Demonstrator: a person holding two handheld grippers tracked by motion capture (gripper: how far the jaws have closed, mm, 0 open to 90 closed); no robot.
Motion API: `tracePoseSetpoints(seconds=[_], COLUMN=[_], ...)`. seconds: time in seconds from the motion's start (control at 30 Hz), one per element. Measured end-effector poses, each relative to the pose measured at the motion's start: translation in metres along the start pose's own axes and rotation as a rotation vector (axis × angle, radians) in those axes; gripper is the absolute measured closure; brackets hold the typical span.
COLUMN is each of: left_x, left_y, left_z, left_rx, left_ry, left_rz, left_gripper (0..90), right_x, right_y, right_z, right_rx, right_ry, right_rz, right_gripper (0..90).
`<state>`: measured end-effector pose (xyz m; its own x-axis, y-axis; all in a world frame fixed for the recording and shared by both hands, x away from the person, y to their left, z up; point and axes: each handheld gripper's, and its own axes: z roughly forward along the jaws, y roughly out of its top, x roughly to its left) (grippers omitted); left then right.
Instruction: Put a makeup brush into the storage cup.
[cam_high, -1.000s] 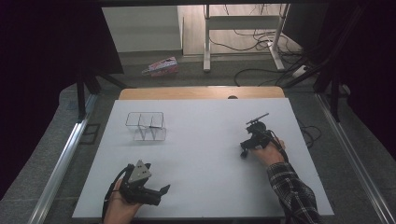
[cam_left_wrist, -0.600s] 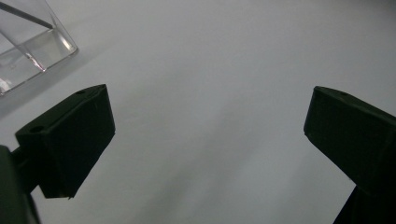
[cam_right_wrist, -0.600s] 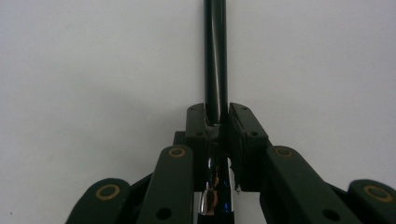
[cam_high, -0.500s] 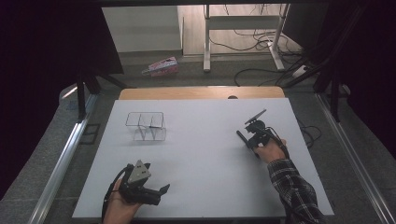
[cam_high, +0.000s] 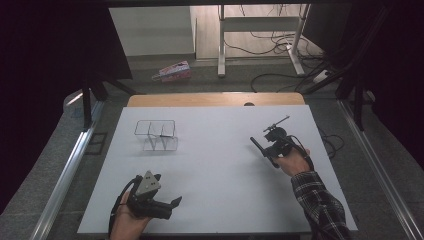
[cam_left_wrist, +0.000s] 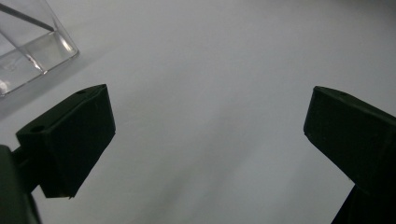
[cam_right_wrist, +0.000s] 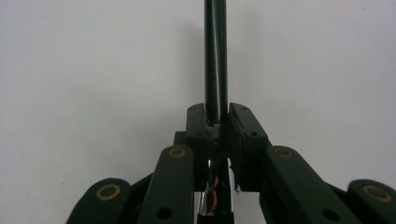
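Closing within the last second, the right gripper (cam_right_wrist: 217, 122) now clamps a slim, glossy black pen (cam_right_wrist: 215, 60) pointing out over the matte white table (cam_high: 215, 165). Nearer, the left gripper (cam_left_wrist: 205, 140) gapes wide, empty. Farther off stands a clear plastic organizer (cam_high: 156, 135).

White table (cam_high: 215, 165), wooden strip (cam_high: 215, 99) along its far edge. A clear divided container (cam_high: 156, 135) sat directly on it, far left. Left hand (cam_high: 131, 220) rested at near edge.
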<state>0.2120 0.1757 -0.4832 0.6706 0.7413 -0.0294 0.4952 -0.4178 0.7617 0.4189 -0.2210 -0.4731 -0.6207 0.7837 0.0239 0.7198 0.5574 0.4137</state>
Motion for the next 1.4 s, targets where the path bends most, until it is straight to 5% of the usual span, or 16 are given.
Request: tracePoseSetpoints(seconds=[0.6, 1.03, 1.4], left_x=[0.005, 0.007, 0.008], left_y=[-0.002, -0.002, -0.002], left_z=[0.001, 0.003, -0.001], left_rx=[-0.087, -0.137, -0.157], left_ry=[-0.043, -0.114, -0.09], left_rz=[0.004, 0.015, -0.009], left_gripper=[2.5, 4.2, 1.8], right_x=[0.013, 0.027, 0.035], right_y=[-0.021, -0.036, -0.049], right_z=[-0.027, -0.04, -0.047], right_rx=[-0.099, -0.135, -0.148], right_ry=[0.073, 0.099, 0.1], right_rz=[-0.078, -0.135, -0.16], right_gripper=[78.4, 78.4, 78.4])
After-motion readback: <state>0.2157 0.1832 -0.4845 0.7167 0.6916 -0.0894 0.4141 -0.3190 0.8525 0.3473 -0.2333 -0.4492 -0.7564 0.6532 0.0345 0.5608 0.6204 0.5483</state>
